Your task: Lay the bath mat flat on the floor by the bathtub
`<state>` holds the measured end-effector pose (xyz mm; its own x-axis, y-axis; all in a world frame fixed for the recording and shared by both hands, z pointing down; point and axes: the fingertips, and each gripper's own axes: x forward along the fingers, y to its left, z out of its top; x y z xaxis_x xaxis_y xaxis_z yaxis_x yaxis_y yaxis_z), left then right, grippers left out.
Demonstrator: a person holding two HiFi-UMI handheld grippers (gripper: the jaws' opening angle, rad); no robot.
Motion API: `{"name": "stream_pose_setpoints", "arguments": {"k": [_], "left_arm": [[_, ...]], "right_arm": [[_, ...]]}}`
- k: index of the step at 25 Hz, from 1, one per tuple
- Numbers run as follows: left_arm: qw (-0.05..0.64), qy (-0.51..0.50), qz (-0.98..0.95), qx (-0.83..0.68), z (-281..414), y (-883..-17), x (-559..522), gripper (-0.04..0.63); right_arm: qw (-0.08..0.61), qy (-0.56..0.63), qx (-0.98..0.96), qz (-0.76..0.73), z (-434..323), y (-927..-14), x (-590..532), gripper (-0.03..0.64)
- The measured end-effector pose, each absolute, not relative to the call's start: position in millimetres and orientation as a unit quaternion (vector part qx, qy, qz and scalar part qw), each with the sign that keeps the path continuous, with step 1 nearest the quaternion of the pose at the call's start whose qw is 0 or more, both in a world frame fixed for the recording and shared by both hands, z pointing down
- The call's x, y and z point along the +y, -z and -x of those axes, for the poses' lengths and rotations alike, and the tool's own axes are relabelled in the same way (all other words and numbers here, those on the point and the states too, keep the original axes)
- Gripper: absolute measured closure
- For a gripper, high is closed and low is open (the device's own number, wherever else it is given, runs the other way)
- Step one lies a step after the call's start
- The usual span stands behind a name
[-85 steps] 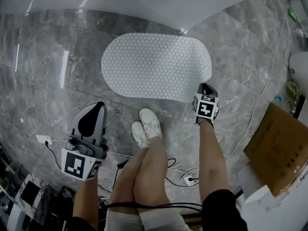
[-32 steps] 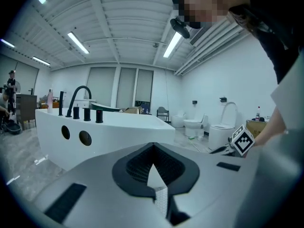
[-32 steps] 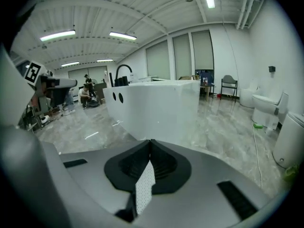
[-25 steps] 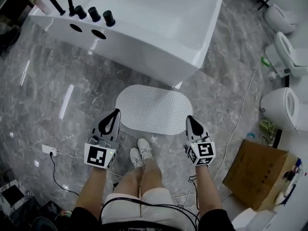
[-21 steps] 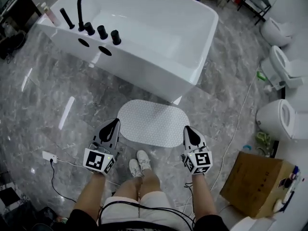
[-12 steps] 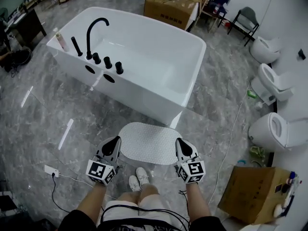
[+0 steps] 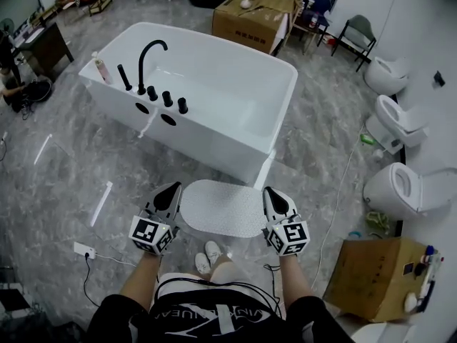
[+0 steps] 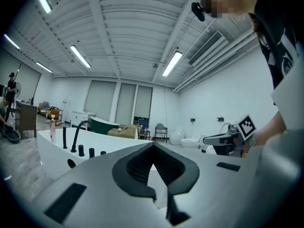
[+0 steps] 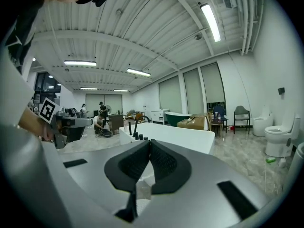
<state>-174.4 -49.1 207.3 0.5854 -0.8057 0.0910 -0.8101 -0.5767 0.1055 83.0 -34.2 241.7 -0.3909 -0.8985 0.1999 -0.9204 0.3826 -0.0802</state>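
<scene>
Beneath the raised left tongs (image 7: 168, 194) and right tongs (image 7: 273, 195), bath mat (image 7: 223, 208) stays flat.

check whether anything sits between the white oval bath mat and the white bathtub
Nothing visible does. The white oval dotted bath mat lies flat on the grey marble floor, with only bare floor between it and the white bathtub side wall.

I can't see the 9 and 3 o'clock ends of the white oval bath mat (image 7: 223, 208): left gripper (image 7: 173, 186), right gripper (image 7: 269, 190) cover them.
</scene>
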Motion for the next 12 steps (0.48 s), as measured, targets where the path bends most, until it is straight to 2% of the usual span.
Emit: {"name": "stream_pose_setpoints", "arguments": {"k": [12], "left_arm": [[0.072,0.005,-0.881,-0.467,191,-139,-37,0.581]], "right_arm": [[0.032,-0.067,-0.840,-0.537,-71,-153,-20,0.591]]}}
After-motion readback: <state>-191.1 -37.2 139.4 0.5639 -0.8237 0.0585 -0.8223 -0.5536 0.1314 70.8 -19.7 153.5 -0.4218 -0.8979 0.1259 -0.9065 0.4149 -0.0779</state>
